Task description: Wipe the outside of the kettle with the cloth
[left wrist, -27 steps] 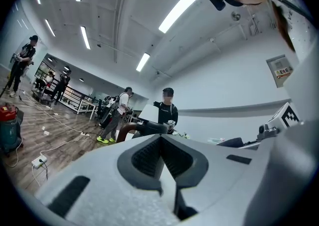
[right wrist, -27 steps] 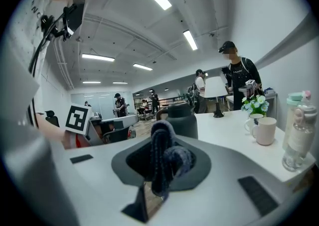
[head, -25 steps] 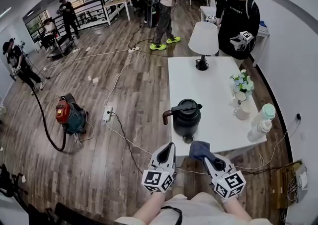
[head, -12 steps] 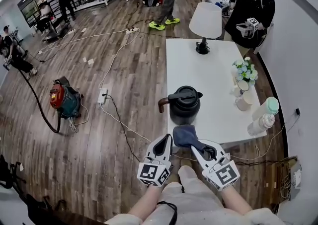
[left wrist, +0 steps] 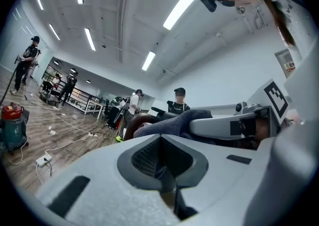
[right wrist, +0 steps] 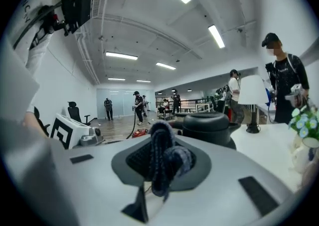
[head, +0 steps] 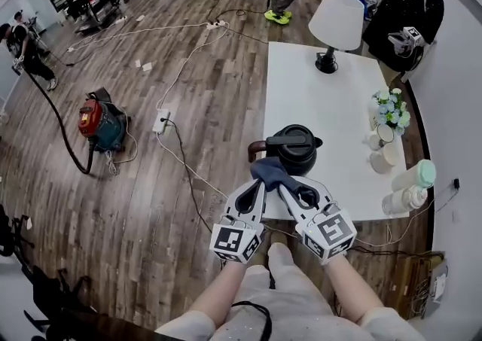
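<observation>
While the white table (head: 316, 98) is standing at the right of the wooden floor (head: 188, 106), the black kettle (head: 295, 153) is being shown upright near the table's near left corner, with its brown handle (head: 255, 150) pointing left. A white lamp (head: 337, 22) is standing at the table's far end, and a red vacuum cleaner (head: 102, 123) is lying on the floor well to the left. Both grippers are being held just on the near side of the kettle. The right gripper (head: 285, 189) is being pressed closed on the dark blue cloth (head: 269, 172), which is bunched between its jaws at the kettle's near left side, by the handle; whether cloth and kettle are touching cannot be told. The left gripper (head: 252, 193) is being held just left of the cloth, its jaws together with nothing between them.
</observation>
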The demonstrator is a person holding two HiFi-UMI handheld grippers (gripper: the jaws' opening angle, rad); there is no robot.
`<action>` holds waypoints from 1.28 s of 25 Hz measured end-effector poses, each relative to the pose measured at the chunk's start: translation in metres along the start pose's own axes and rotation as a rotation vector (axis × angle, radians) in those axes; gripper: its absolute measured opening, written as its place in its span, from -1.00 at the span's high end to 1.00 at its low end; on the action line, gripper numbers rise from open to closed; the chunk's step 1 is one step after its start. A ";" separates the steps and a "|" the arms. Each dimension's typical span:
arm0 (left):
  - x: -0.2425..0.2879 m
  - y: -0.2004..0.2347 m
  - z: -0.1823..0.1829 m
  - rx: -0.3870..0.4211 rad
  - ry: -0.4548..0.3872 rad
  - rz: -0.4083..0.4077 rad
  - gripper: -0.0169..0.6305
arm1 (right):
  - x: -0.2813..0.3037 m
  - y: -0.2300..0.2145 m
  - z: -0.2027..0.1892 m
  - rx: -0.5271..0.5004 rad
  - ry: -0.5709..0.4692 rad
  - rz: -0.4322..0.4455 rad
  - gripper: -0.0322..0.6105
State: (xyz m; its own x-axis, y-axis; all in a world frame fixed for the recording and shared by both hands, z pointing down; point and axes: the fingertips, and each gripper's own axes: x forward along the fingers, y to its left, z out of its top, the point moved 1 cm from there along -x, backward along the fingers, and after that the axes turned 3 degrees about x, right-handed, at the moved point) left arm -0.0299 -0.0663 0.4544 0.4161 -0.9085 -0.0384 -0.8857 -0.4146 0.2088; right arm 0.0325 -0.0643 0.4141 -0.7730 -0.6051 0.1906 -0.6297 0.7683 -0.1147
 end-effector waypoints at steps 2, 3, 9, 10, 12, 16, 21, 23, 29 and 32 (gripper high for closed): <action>0.003 0.006 -0.014 -0.020 0.022 0.009 0.93 | 0.003 -0.005 -0.017 0.049 0.015 -0.003 0.74; 0.005 0.009 -0.021 -0.030 0.032 0.010 0.93 | 0.005 -0.008 -0.026 0.062 0.025 -0.006 0.74; 0.005 0.011 -0.066 -0.090 0.090 0.005 0.93 | 0.013 -0.027 -0.077 0.121 0.094 -0.054 0.74; 0.005 0.011 -0.070 -0.094 0.092 0.004 0.93 | 0.014 -0.029 -0.082 0.129 0.098 -0.061 0.74; 0.006 0.010 -0.073 -0.087 0.091 0.000 0.93 | 0.016 -0.032 -0.091 0.137 0.107 -0.067 0.74; 0.007 0.010 -0.075 -0.040 0.094 -0.021 0.93 | 0.017 -0.037 -0.110 0.154 0.156 -0.091 0.74; 0.003 0.004 -0.080 -0.076 0.119 -0.029 0.93 | -0.003 -0.035 -0.113 0.169 0.169 -0.085 0.74; -0.001 0.001 -0.074 -0.086 0.114 -0.029 0.93 | -0.022 -0.030 -0.095 0.138 0.082 -0.038 0.74; 0.011 -0.026 -0.010 0.007 0.003 -0.122 0.93 | -0.067 -0.045 -0.008 -0.017 -0.173 0.014 0.74; 0.022 -0.032 0.006 0.024 -0.020 -0.137 0.93 | -0.063 -0.068 0.014 -0.067 -0.176 -0.067 0.74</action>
State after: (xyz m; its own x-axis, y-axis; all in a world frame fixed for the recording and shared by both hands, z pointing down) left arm 0.0064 -0.0738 0.4409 0.5293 -0.8442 -0.0849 -0.8258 -0.5355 0.1770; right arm 0.1226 -0.0811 0.3957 -0.7347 -0.6781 0.0218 -0.6783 0.7336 -0.0414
